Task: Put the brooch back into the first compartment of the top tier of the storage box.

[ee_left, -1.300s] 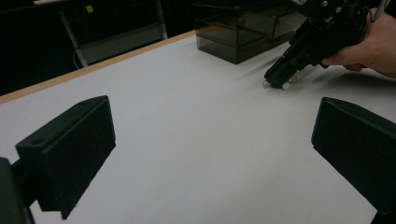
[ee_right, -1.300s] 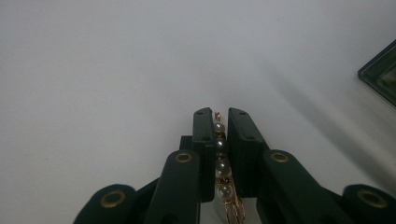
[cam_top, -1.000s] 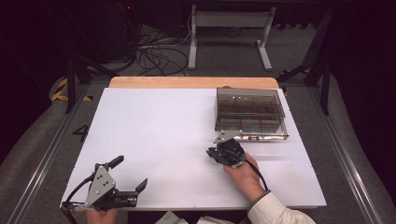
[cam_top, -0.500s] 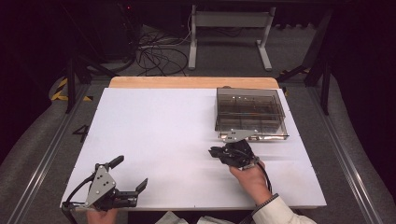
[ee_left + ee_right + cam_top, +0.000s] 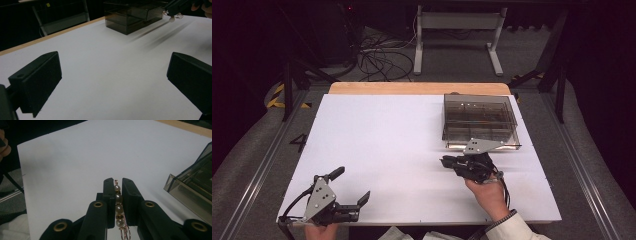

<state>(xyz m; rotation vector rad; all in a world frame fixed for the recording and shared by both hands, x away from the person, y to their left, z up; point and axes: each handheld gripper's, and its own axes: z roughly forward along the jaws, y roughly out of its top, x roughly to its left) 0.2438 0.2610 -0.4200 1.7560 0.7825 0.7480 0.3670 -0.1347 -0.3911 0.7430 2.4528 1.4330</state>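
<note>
- Right claw (image 5: 117, 195) is clamped down tight on a little string of pearl beads (image 5: 118, 202) with coppery wire loops at the ends. In the right gripper view the beads sit in a row right between the two pads, so the pickup part looks done to me.
- From the high view that right claw (image 5: 447, 161) hangs above the counter (image 5: 387, 145), just in front of the smoky clear organizer box (image 5: 479, 120), pointing off to the left rather than at the box.
- You can catch the beads dangling from its tip in the left gripper view too (image 5: 172, 18), close beside the box (image 5: 132, 17).
- What's left, I'd guess: get the beads over one of the box compartments and let go. Which compartment, can't tell. The box interior is too dark to read.
- Left claw (image 5: 112, 82) is spread wide with nothing in it, parked at the near left corner of the counter (image 5: 349, 200).
- Versus the earlier high view: the right hand (image 5: 484, 192) has come up and drifted a bit toward the right, and the grey plate on top of its gripper now overlaps the box's front edge. The grip on the beads hasn't changed. Left claw and box haven't budged.
</note>
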